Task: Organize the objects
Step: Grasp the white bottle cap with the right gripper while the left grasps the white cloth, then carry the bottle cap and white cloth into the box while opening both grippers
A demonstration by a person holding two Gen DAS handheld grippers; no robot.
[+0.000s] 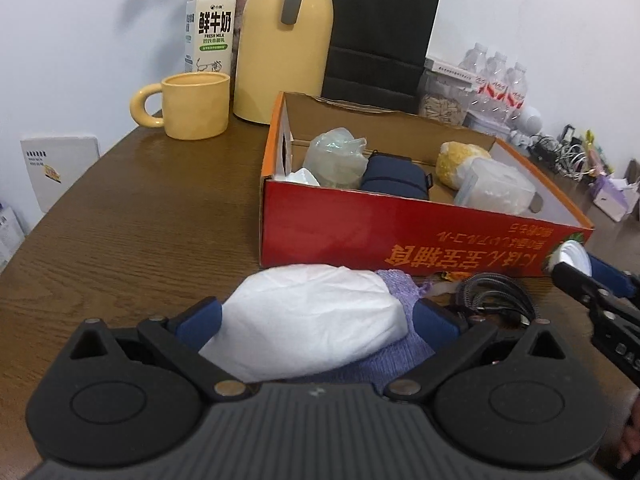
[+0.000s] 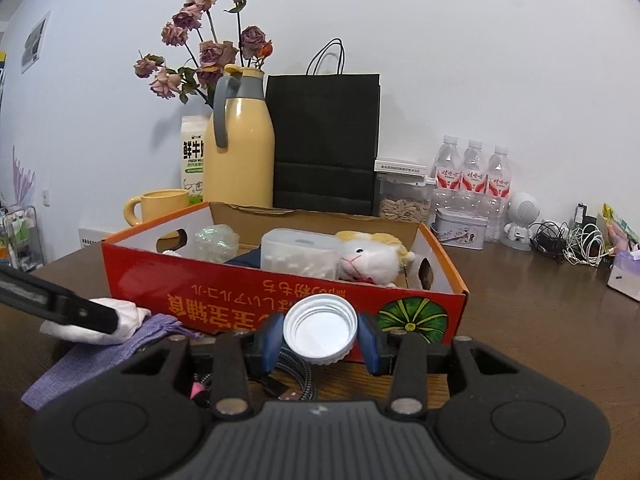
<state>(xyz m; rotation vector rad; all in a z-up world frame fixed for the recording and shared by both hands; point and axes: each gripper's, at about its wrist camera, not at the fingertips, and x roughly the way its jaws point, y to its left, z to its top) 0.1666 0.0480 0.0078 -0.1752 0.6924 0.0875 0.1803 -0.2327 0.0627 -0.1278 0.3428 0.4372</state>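
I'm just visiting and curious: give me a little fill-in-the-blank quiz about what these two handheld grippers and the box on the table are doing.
1. The right gripper holds a round white ____.
2. The left gripper has a white ____ between its fingers.
3. The plush toy lies inside the red ____.
4. Beside the thermos jug stands a yellow ____.

Missing words: lid; cloth; box; mug

Brown wood table [image 1: 132, 216]. On it: red box [image 1: 400, 236], yellow mug [image 1: 192, 106] and jug [image 1: 284, 48] behind it, milk carton [image 1: 210, 28], black bag [image 2: 324, 140], seed jar [image 2: 402, 196], water bottles [image 2: 474, 176], tin [image 2: 460, 232], cables [image 2: 568, 242]. Near edge: purple cloth [image 2: 92, 360], braided cable [image 1: 496, 296].
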